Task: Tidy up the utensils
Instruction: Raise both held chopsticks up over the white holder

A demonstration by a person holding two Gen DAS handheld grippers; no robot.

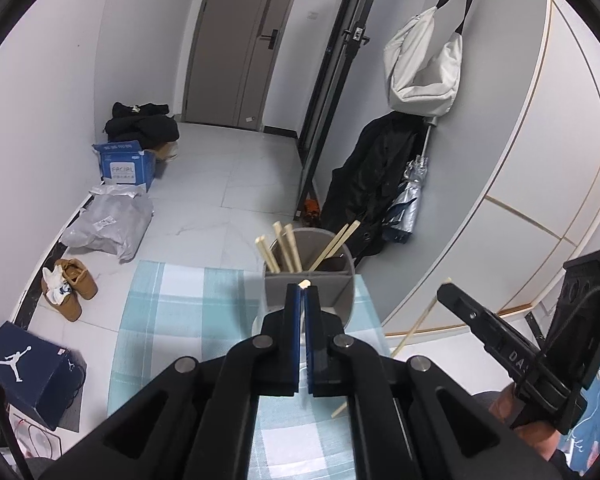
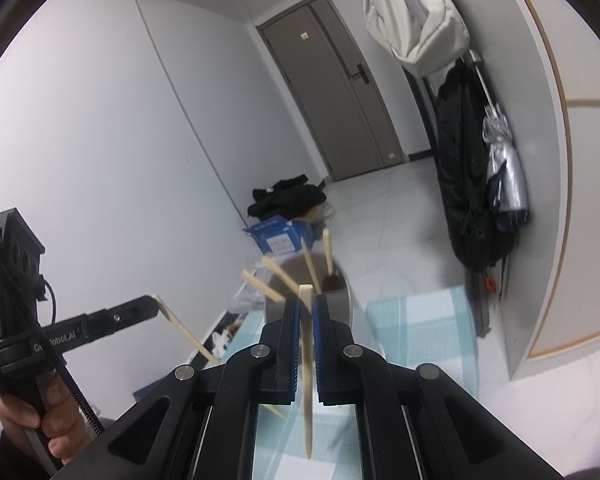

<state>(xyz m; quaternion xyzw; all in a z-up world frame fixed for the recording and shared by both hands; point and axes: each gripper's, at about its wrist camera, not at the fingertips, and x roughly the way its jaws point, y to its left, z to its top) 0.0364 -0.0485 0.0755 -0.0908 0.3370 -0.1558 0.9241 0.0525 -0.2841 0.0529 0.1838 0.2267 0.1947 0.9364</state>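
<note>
A grey divided utensil holder [image 1: 327, 292] stands at the far edge of the teal checked tablecloth [image 1: 172, 304], with several wooden chopsticks [image 1: 284, 246] leaning in it. My left gripper [image 1: 303, 292] is shut on one chopstick [image 1: 339, 409], just in front of the holder and above the cloth. In the right wrist view my right gripper [image 2: 307, 301] is shut on another chopstick [image 2: 307, 392], which hangs nearly upright before the holder [image 2: 338, 306]. Each gripper shows in the other's view: the right gripper [image 1: 444, 293] with its stick, and the left gripper [image 2: 153, 305] likewise.
On the floor to the left lie a blue shoe box [image 1: 32, 368], brown shoes [image 1: 70, 286], a grey parcel bag [image 1: 108, 224] and a blue carton [image 1: 126, 166]. A black coat [image 1: 368, 176], a folded umbrella [image 1: 410, 200] and a white bag [image 1: 424, 64] hang on the right wall.
</note>
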